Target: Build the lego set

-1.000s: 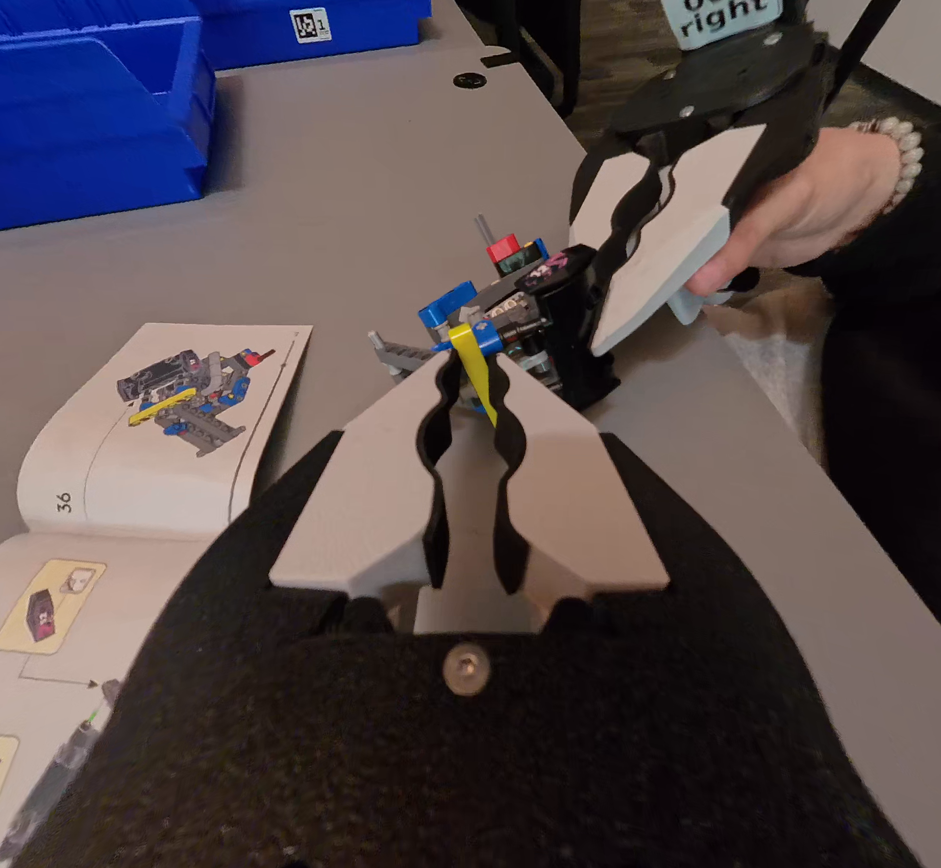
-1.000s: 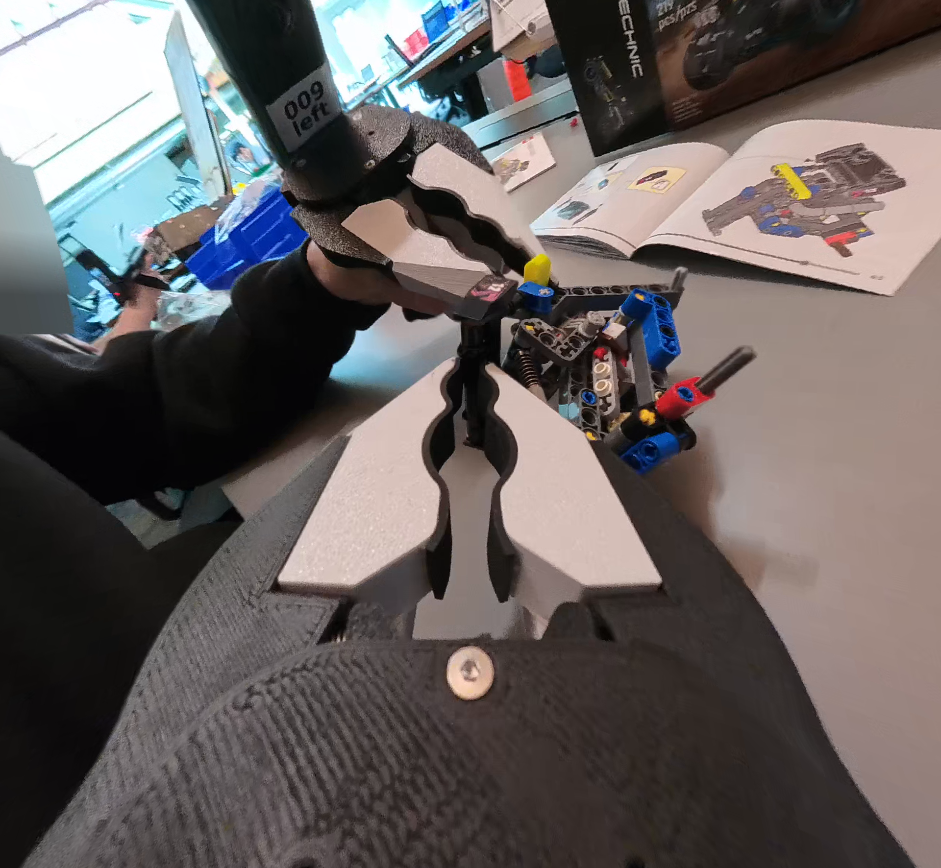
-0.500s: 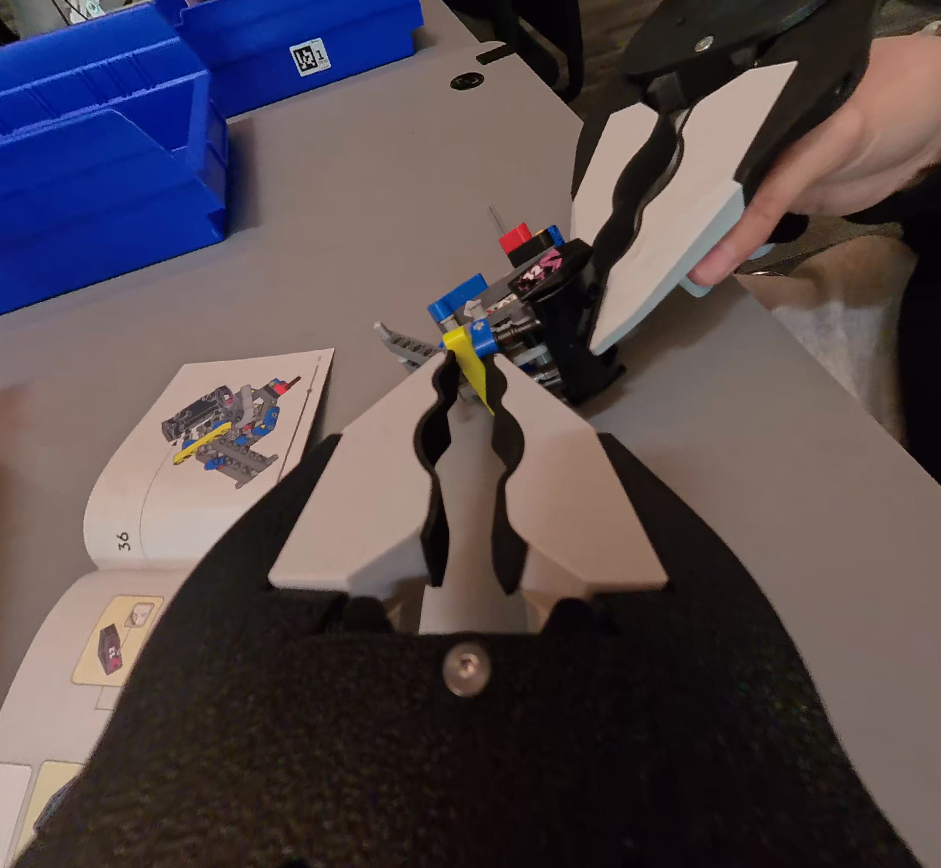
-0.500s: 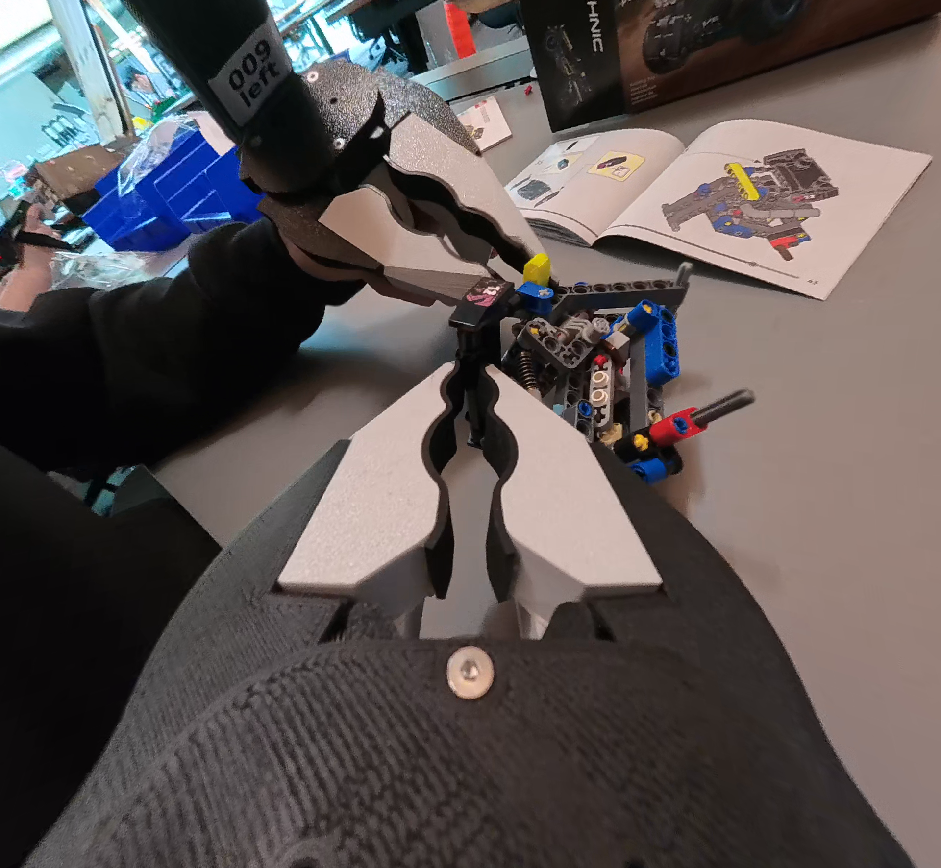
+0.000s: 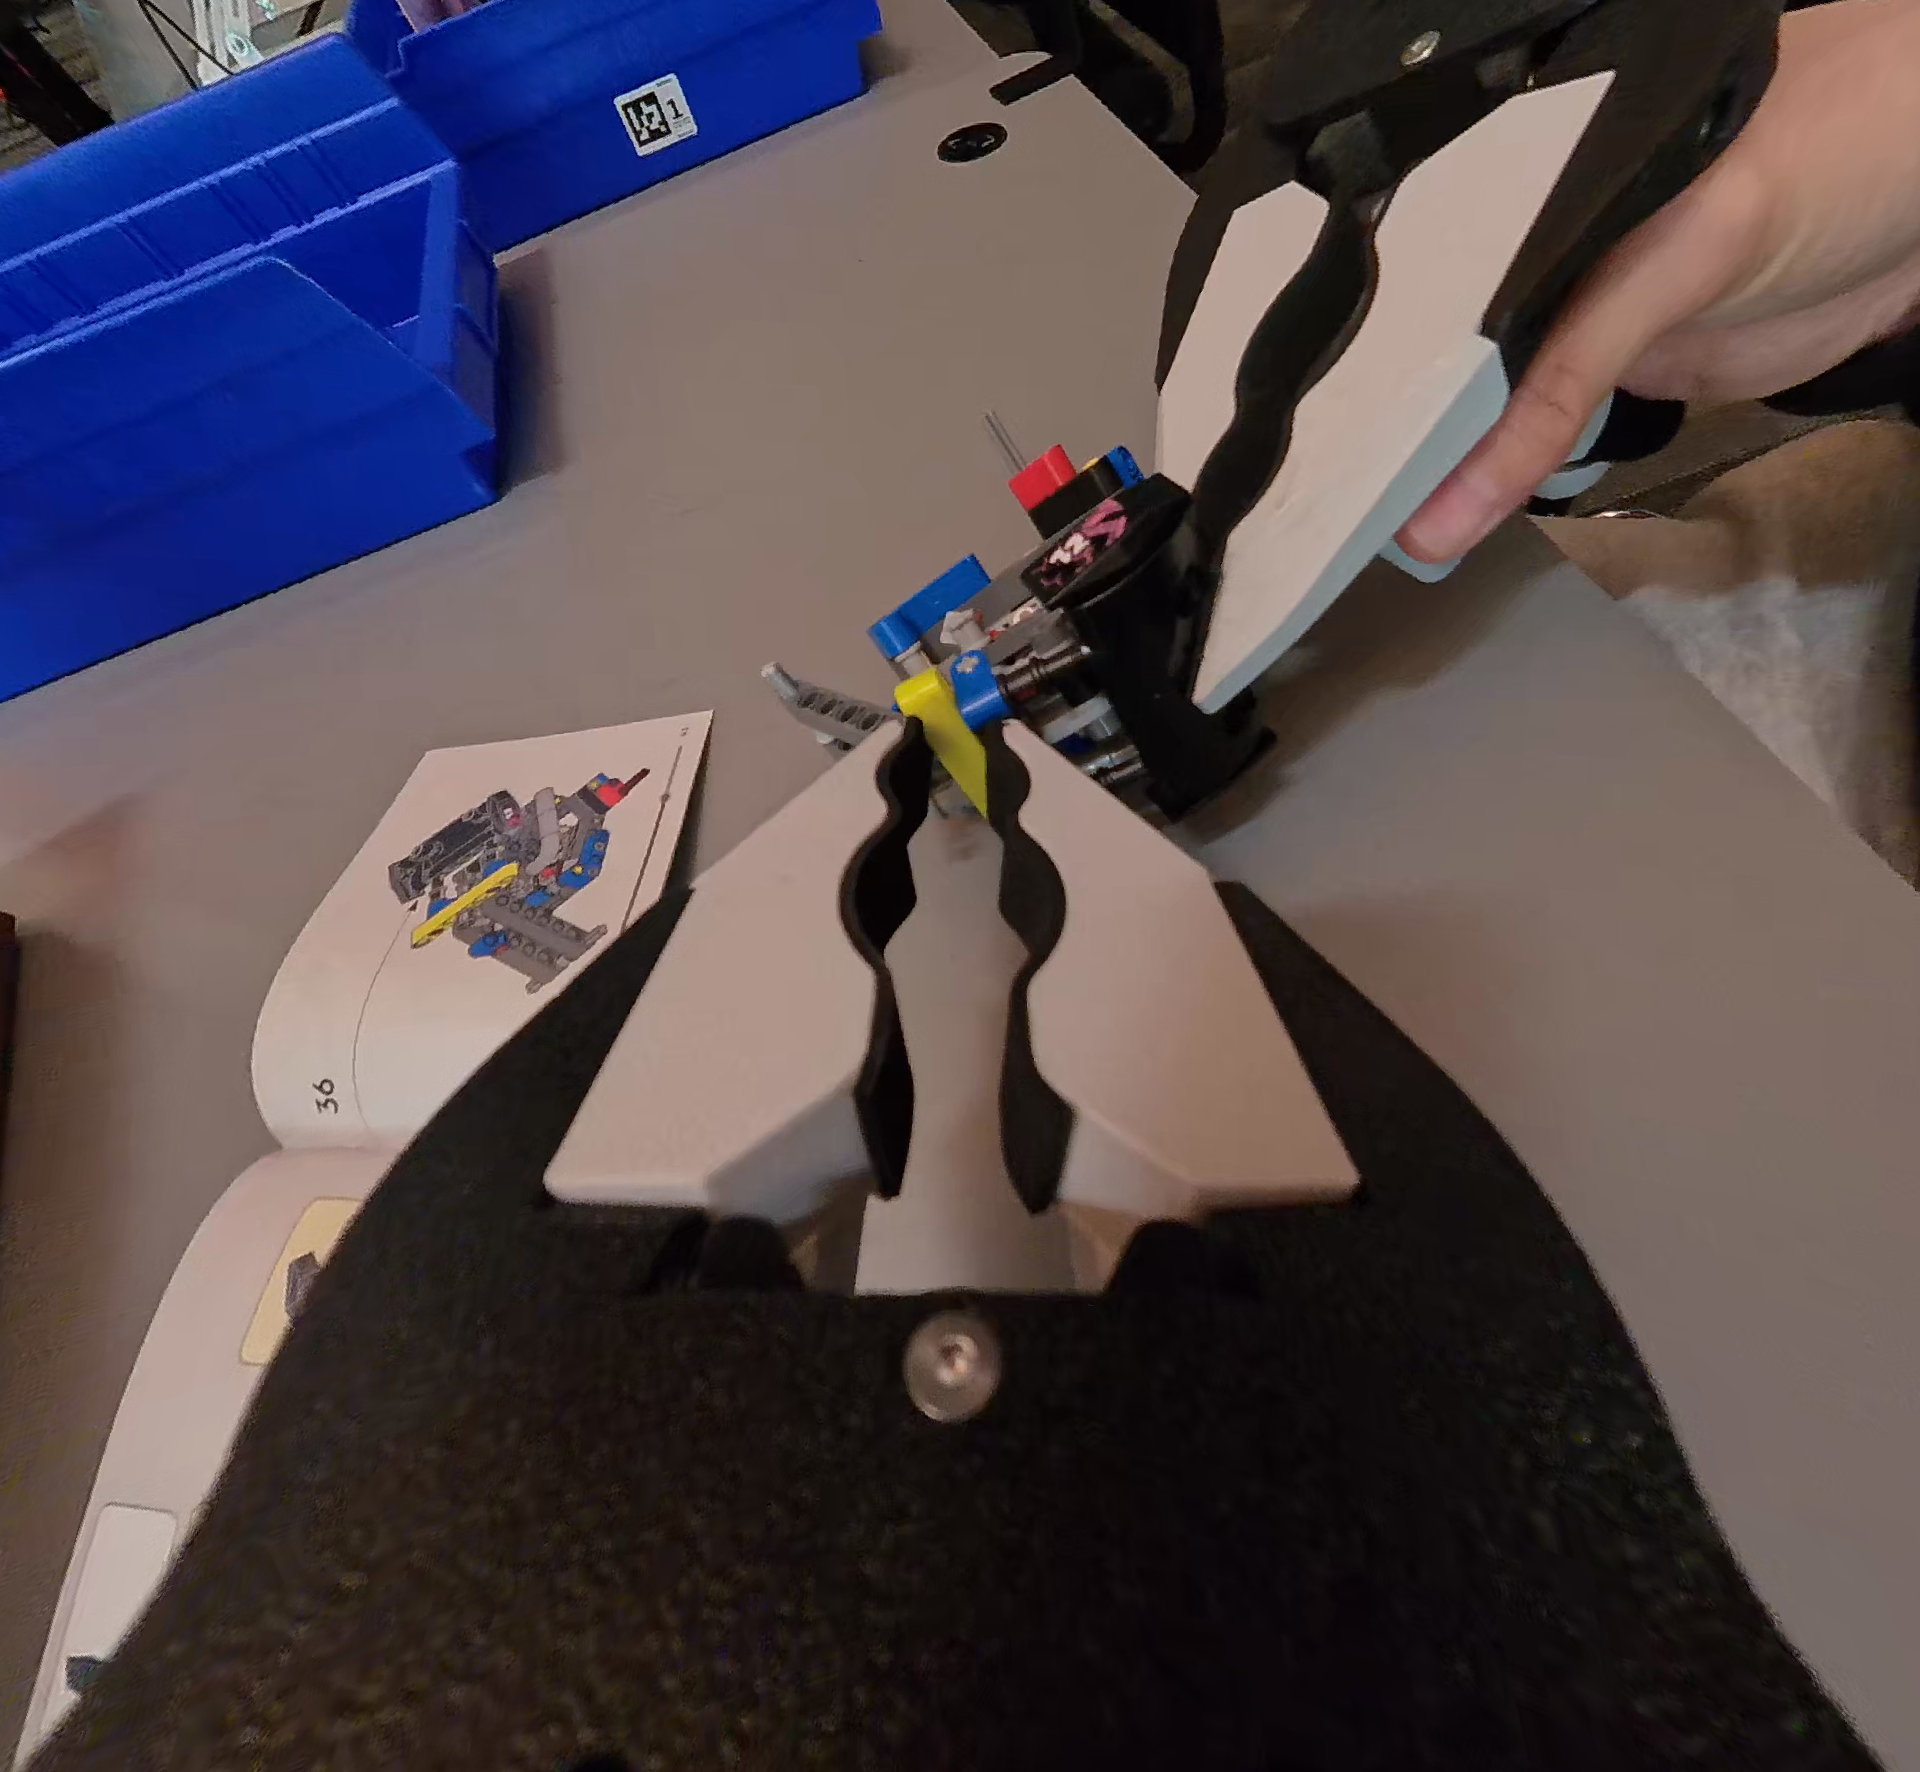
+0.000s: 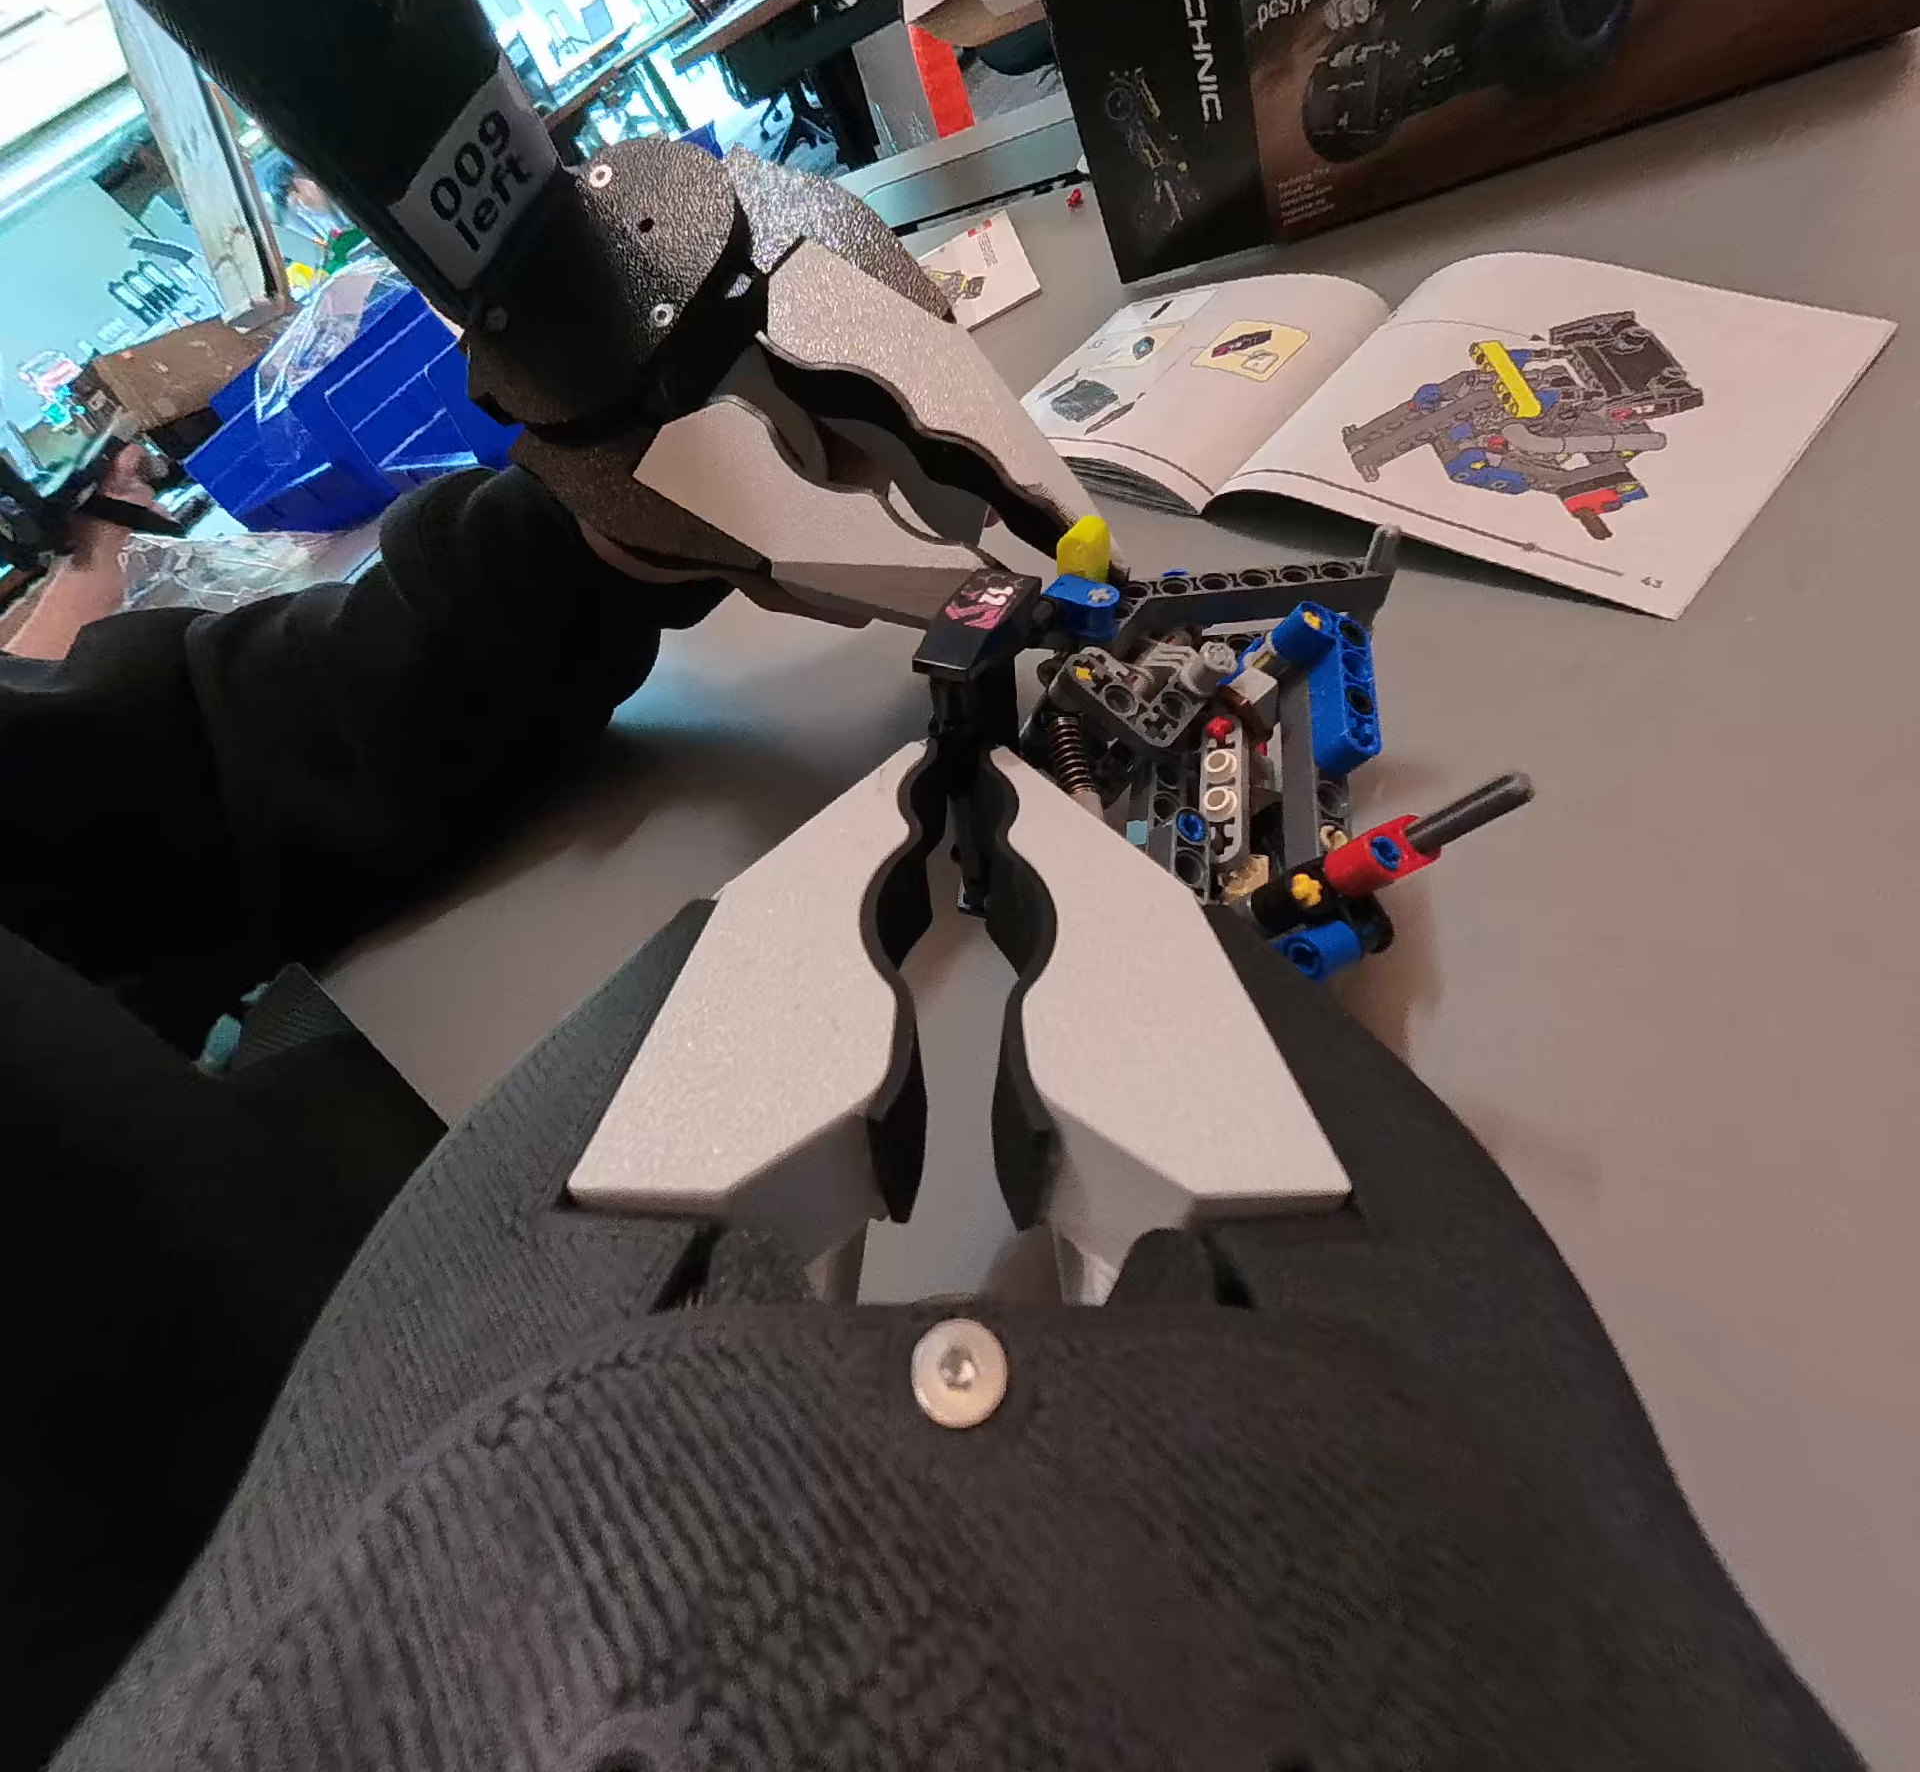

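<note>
1. Since the earlier left wrist frame, that camera has risen and tipped back; the row of blue plastic storage bins (image 5: 239,351) shows more fully, and the right gripper (image 5: 1221,683) has slid toward the upper right corner.
2. Left wrist view: the left gripper (image 5: 951,766) is clamped on the flat yellow plastic beam (image 5: 951,730) at the near end of the small grey, blue and black brick-built chassis (image 5: 1049,642), which stands on the grey table (image 5: 727,392); the right gripper's pale fingers (image 5: 1320,486) close against the chassis's black panel (image 5: 1164,662); an open paper instruction booklet (image 5: 499,901) lies to the left.
3. Right wrist view: the right gripper (image 6: 966,787) is closed on the black panel's thin edge (image 6: 966,735); the left gripper (image 6: 1060,548) pinches the yellow beam (image 6: 1081,543).
4. Doing it well likely means keeping both grips steady and pressing squarely, so nothing twists.
5. Writing: the dark cardboard box (image 6: 1455,29), gripper handles, a bin tag and the booklet carry print, not repeated here.
</note>
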